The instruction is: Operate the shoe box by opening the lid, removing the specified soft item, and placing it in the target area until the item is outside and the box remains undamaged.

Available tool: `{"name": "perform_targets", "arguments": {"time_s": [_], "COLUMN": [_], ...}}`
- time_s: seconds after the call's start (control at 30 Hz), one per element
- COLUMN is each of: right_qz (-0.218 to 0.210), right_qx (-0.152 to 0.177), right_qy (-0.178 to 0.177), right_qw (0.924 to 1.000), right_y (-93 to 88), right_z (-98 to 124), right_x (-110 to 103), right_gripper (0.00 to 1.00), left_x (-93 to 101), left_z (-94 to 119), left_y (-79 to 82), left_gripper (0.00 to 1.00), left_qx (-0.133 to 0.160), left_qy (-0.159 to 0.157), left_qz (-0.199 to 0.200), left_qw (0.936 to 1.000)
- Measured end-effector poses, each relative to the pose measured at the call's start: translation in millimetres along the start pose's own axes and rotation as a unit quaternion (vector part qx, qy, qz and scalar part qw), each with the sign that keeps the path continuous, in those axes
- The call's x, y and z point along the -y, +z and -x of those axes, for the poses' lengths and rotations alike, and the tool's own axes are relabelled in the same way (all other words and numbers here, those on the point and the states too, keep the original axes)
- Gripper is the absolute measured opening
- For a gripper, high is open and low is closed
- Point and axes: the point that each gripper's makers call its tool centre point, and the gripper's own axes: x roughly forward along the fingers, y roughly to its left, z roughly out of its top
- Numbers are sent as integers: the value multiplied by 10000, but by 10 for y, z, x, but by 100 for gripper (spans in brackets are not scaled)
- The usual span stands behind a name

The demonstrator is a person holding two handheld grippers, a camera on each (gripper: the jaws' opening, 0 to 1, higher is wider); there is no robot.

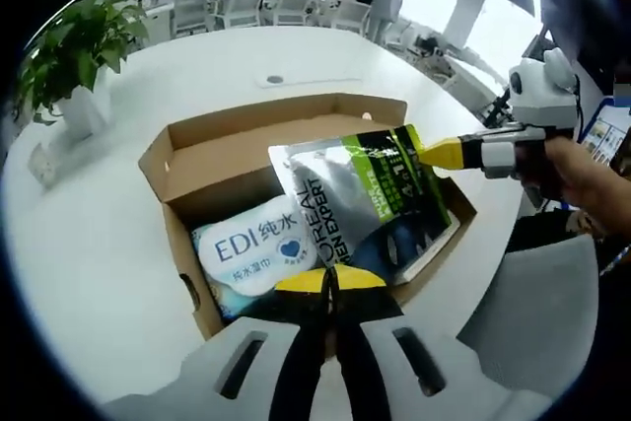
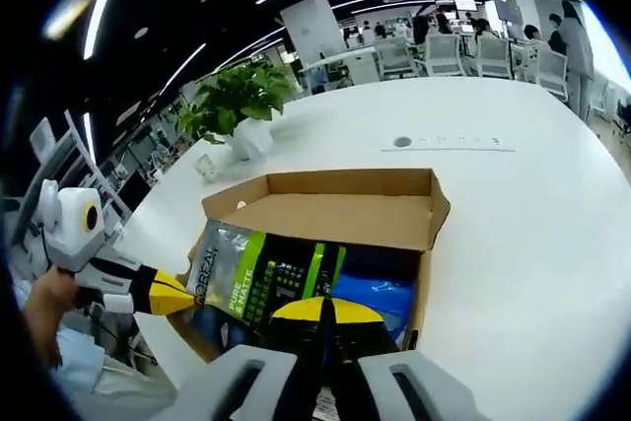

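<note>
An open cardboard shoe box (image 1: 197, 160) is seen on a round white desk (image 1: 108, 244), its lid folded back and standing behind the opening. A silver, green and black pouch (image 1: 365, 199) printed with "L'OREAL MEN EXPERT" is held partly above the box, tilted, with its lower end still over the box interior. Beneath it, inside the box, a white and blue pack of wipes (image 1: 251, 253) marked "EDI" is lying towards the near left corner in the left gripper view.

In the left gripper view, the left tool (image 1: 330, 278) is seen with its yellow-tipped jaws pressed together at the lower edge of the pouch, pinching it. The right tool (image 1: 434, 153) enters from the right of that view, held by a hand (image 1: 582, 179), and its yellow tip is closed on the upper corner of the pouch.

In the right gripper view, the same box (image 2: 335, 206) is seen from the opposite side, with the pouch (image 2: 266, 278) stretched across its opening and a blue item (image 2: 380, 298) visible under it. The right tool (image 2: 325, 311) is closed on the near edge of the pouch, and the left tool (image 2: 168, 293) comes in from the left, gripping the pouch's far corner.

A potted plant (image 2: 237, 105) in a white pot is standing on the desk, well apart from the box. White chairs (image 1: 246, 2) and several people are seen in the background.
</note>
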Motion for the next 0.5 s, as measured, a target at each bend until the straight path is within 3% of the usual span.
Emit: {"name": "perform_targets", "arguments": {"time_s": [0.5], "right_qz": [12], "right_qx": [29], "right_qy": [102], "right_qw": [9999], "right_y": [92], "right_z": [90], "right_x": [-23], "right_gripper": [0], "left_x": [42], "left_z": [69], "left_y": [87], "left_gripper": [0], "left_qx": [4], "left_qy": [-6], "left_qz": [-40], "left_qw": [10000]}}
